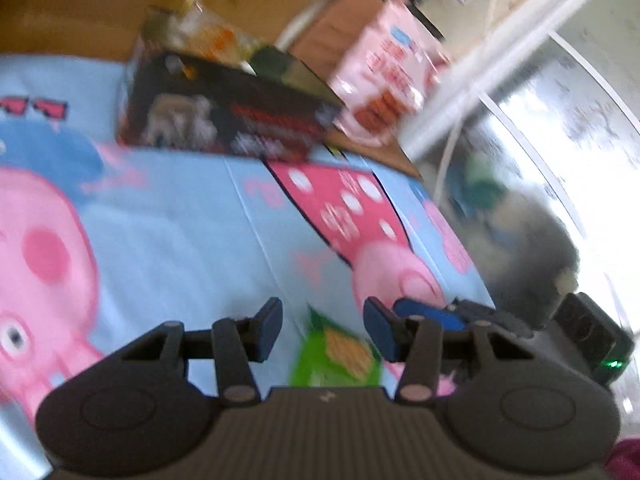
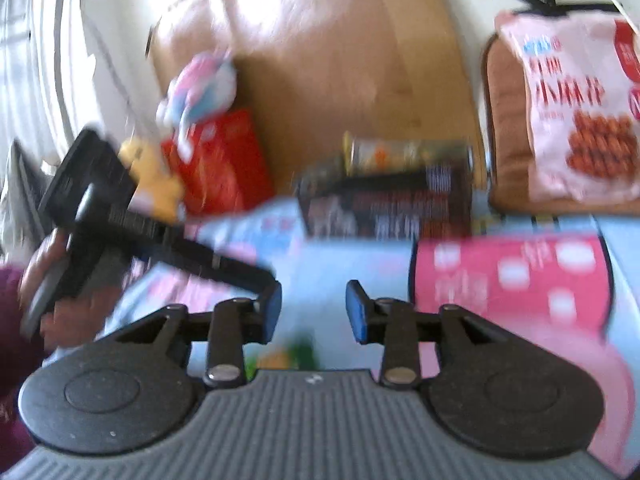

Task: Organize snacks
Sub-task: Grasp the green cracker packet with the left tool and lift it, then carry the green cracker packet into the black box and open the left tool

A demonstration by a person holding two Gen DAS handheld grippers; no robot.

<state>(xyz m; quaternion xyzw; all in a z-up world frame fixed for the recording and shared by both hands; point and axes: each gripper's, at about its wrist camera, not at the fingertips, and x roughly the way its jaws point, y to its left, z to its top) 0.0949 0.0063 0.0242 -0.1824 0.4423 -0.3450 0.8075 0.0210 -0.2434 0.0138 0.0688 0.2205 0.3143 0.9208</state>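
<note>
Dark snack box (image 1: 228, 116), long axis sideways across cloth (image 1: 180, 220)

Both your views are smeared with motion blur, so the print on the pink snack bag (image 2: 576, 108) and the dark box (image 1: 228, 116) can't be read. It's bright daylight: the window (image 1: 568, 128) at the right of the left wrist view is blown out white, and there's glare on the wooden board (image 2: 320, 40) in the upper middle of the right wrist view. Fisheye bends the edges and darkens the corners. Only the gripper bodies at the bottom look fairly sharp.
</note>
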